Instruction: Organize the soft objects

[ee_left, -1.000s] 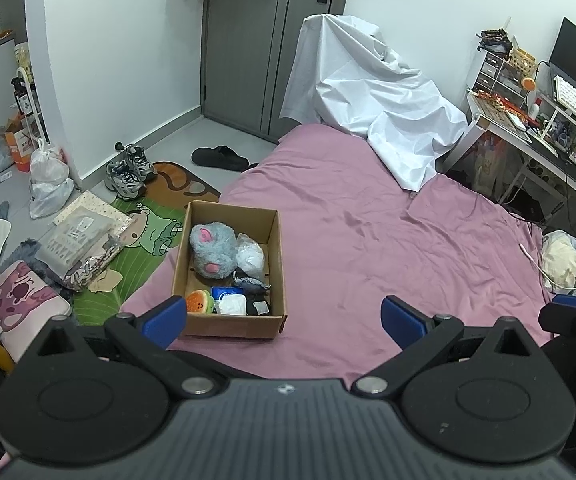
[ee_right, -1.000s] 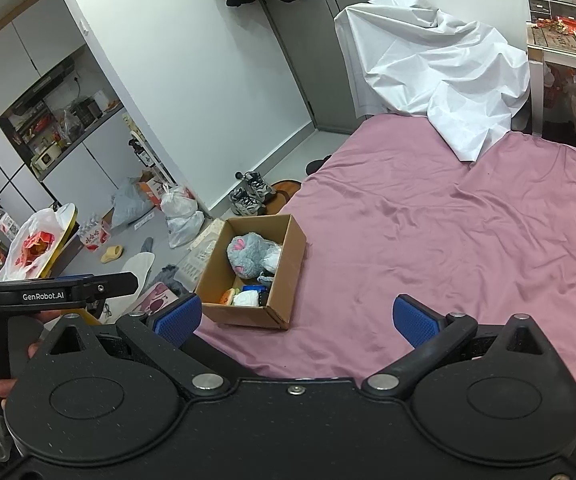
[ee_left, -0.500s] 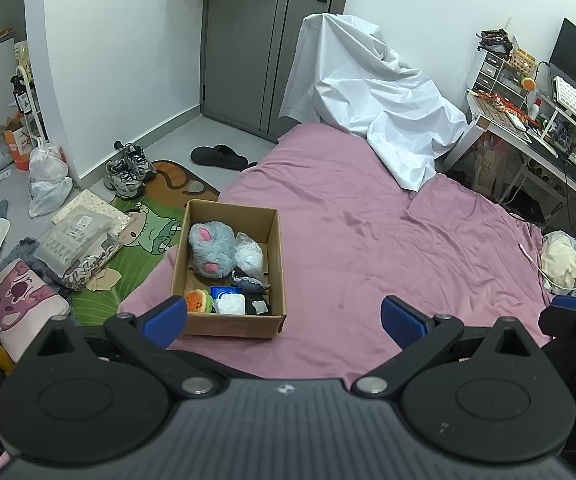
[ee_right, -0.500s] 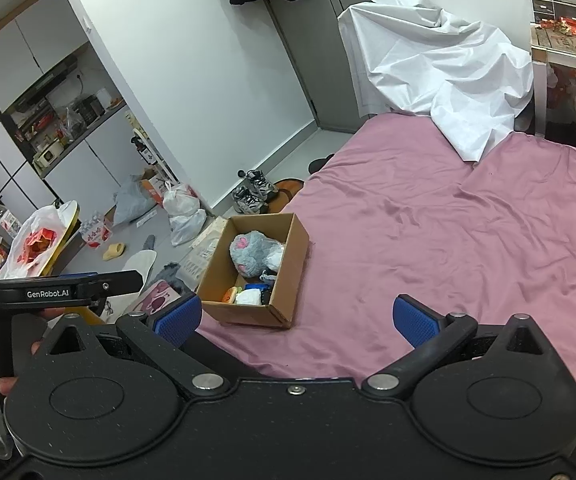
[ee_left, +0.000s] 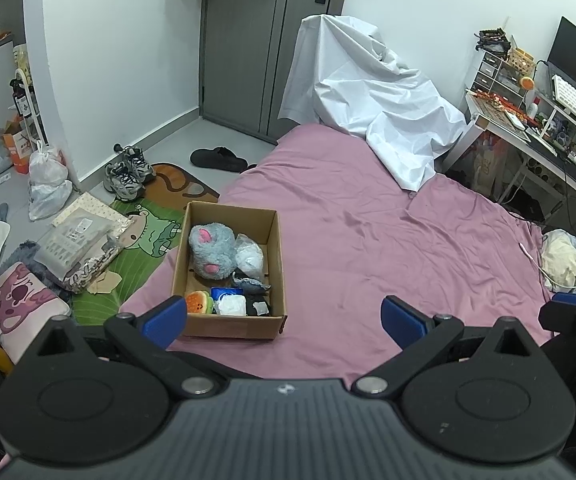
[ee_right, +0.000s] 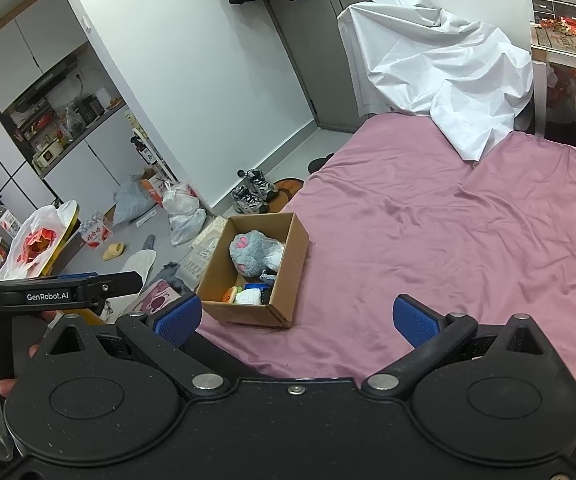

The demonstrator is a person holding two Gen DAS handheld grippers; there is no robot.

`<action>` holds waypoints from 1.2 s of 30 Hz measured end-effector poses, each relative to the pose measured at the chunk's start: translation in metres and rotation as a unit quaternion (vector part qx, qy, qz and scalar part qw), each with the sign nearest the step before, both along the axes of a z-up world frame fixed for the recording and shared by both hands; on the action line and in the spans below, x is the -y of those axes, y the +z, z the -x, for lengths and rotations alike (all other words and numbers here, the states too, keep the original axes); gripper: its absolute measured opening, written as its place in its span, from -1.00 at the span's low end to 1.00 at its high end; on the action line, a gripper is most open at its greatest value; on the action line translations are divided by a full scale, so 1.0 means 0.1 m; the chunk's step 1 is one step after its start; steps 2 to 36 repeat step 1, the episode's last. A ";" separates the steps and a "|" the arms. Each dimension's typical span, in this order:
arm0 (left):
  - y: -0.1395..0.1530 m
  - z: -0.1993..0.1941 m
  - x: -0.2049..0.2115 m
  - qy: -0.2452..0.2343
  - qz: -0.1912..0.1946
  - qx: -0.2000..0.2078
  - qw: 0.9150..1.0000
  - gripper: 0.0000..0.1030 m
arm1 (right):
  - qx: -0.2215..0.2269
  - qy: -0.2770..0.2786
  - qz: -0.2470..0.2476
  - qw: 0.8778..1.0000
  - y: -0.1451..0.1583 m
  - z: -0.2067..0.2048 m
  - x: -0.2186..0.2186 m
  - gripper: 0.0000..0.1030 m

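Note:
A brown cardboard box (ee_left: 278, 264) stands on the pink bed (ee_left: 388, 248) near its left corner. It holds a grey plush toy (ee_left: 212, 250), a clear bag (ee_left: 250, 256), a burger-shaped toy (ee_left: 199, 303), a white pack (ee_left: 231, 306) and other small items. The box also shows in the right wrist view (ee_right: 294, 280) with the grey plush (ee_right: 254, 250) inside. My left gripper (ee_left: 284, 318) is open and empty, held back from the box. My right gripper (ee_right: 296, 316) is open and empty, above the bed's near edge.
A white sheet (ee_left: 372, 96) is draped at the far end of the bed. A desk (ee_left: 536, 136) with a keyboard stands at the right. Shoes (ee_left: 126, 172), bags (ee_left: 48, 188), a green mat (ee_left: 140, 240) and packages litter the floor at the left.
Both grippers stay open. The right wrist view has shifted slightly, so the box sits a little further right in it. The left view is nearly unchanged.

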State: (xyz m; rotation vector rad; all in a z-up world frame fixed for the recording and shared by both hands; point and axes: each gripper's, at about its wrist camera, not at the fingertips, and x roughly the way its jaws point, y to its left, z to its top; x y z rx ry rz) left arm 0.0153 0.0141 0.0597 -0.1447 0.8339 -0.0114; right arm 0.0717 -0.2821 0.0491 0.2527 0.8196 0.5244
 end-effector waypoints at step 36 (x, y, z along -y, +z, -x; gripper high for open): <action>0.00 0.00 -0.01 -0.001 0.000 0.000 1.000 0.99 | -0.001 -0.001 0.000 1.000 -0.01 -0.01 0.00 1.00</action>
